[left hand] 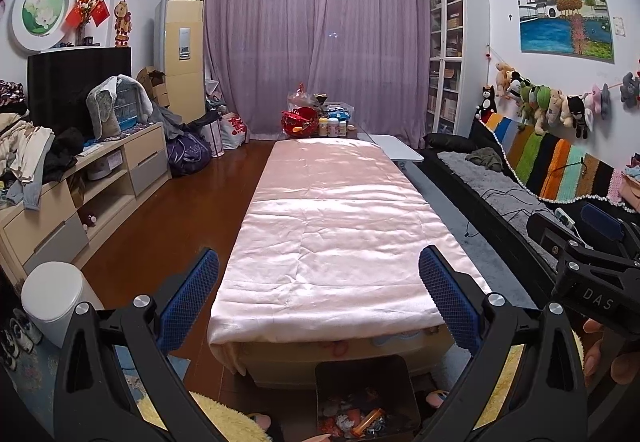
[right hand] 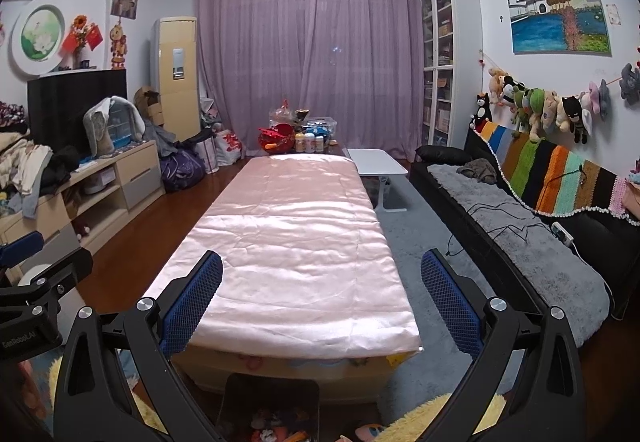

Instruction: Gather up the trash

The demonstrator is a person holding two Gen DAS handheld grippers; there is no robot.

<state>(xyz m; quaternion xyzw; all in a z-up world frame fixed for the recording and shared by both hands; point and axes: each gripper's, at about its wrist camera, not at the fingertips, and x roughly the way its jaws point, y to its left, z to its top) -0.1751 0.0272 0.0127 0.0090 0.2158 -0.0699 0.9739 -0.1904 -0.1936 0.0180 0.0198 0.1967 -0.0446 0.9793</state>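
We hold our left gripper [left hand: 319, 298] up in the air in front of a long worktop [left hand: 332, 226] with a shiny pink cloth over it, and its two blue fingers [left hand: 188, 298] are spread wide apart with nothing between them. Our right gripper [right hand: 320, 302] is held up the same way just beside it, and its blue fingers [right hand: 450, 302] are wide apart and hold nothing too. In the left view we see the side of the right gripper at the right edge, with a bit of our hand [left hand: 608, 356] under it. The pink cloth is bare on the near part. Down low, on the floor just in front of the near end of the worktop, stands a dark trash bin [left hand: 366, 398]. Inside it we see the trash [left hand: 356, 422], a heap of small bits in orange, red and white. The bin is below both grippers and apart from them. At the far end of the worktop sit a red basket [left hand: 300, 121] and some small bottles [left hand: 332, 127], near the purple curtain [left hand: 320, 37]. A white round bin [left hand: 54, 298] stands on the floor to the left, and a black sofa [right hand: 520, 209] with a grey blanket runs along the right wall.
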